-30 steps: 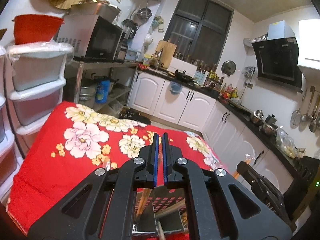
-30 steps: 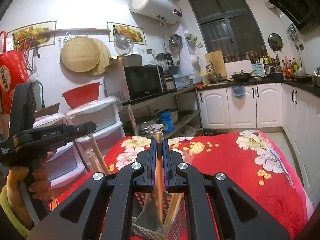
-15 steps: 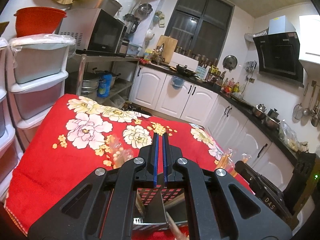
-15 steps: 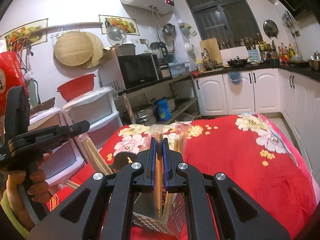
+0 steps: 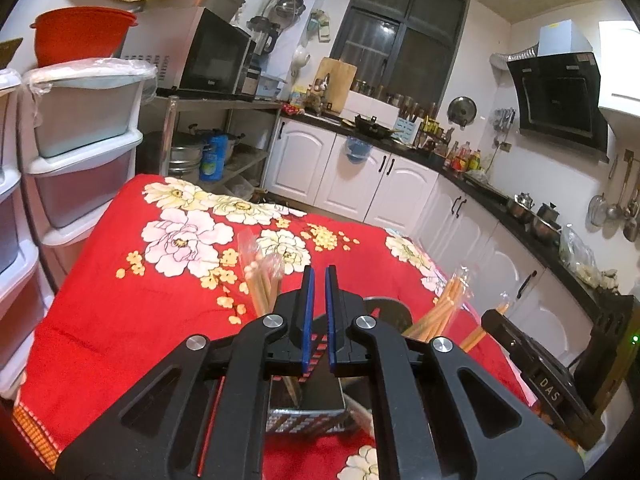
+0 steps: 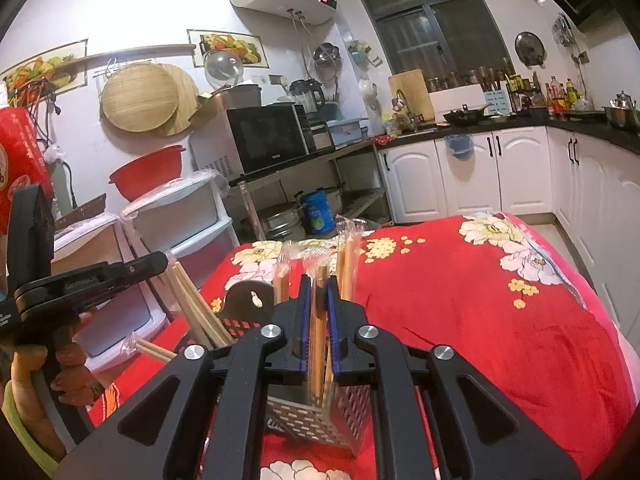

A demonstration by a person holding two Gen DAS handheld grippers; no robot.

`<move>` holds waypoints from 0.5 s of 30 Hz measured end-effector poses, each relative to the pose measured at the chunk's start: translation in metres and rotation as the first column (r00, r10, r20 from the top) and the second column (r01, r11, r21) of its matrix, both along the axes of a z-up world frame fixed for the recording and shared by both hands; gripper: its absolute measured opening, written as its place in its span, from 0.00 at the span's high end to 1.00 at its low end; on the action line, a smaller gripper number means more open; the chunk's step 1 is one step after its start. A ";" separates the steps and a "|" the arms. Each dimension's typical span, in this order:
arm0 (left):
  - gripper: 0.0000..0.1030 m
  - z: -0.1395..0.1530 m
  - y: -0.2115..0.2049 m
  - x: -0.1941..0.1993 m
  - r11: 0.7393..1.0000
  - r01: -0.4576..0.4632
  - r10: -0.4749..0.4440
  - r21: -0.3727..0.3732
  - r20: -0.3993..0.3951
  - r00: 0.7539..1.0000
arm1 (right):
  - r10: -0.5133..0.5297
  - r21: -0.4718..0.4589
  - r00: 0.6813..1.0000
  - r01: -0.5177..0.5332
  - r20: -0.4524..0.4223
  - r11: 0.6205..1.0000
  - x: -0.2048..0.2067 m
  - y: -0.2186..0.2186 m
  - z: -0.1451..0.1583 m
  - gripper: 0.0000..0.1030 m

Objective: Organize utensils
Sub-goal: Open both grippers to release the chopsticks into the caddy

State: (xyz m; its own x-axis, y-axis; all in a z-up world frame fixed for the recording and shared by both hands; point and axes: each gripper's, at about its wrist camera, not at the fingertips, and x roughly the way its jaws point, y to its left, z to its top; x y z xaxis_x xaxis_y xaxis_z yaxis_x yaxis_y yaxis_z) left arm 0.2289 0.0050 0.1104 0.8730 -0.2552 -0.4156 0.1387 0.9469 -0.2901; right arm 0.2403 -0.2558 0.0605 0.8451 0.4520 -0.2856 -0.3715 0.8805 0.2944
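Red cloth with pale flowers covers the table under your left gripper; white cabinets and a microwave stand beyond. Its fingers sit nearly together with a thin empty gap between. The mesh holder lies just below them, wrapped chopsticks leaning out on either side.

In the right view, the same red cloth runs toward the cabinets. Your right gripper is clamped on upright chopsticks whose lower ends reach into the holder directly beneath the fingers. More chopsticks lean left.
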 end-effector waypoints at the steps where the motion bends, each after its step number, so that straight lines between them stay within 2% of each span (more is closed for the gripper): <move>1: 0.97 -0.001 0.001 0.000 1.000 -0.002 0.002 -0.001 -0.002 1.000 | 0.000 -0.002 1.000 0.000 -0.012 1.000 0.000 0.000 -0.002 0.87; 5: 0.90 -0.003 0.007 -0.004 1.000 -0.012 0.012 -0.004 -0.011 1.000 | 0.007 -0.006 0.999 -0.007 -0.036 1.000 -0.004 0.001 -0.008 0.87; 9: 0.82 -0.004 0.012 -0.011 1.000 -0.016 0.015 -0.015 -0.019 1.000 | 0.008 -0.011 0.999 -0.008 -0.042 1.000 -0.010 0.004 -0.010 0.78; 12: 0.68 -0.004 0.015 -0.017 1.000 -0.019 0.019 -0.017 -0.019 1.000 | 0.005 -0.016 0.999 -0.006 -0.042 1.000 -0.015 0.005 -0.010 0.73; 15: 0.60 -0.002 0.017 -0.025 1.000 -0.015 0.015 -0.021 -0.013 1.000 | 0.001 -0.016 0.999 -0.002 -0.048 1.000 -0.017 0.004 -0.012 0.68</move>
State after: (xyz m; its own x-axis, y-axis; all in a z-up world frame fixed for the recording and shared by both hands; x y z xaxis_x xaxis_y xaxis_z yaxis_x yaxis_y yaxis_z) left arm 0.2034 0.0222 0.1083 0.8712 -0.2510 -0.4218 0.1207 0.9425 -0.3116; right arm 0.2229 -0.2515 0.0487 0.8293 0.4484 -0.3335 -0.3588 0.8847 0.2975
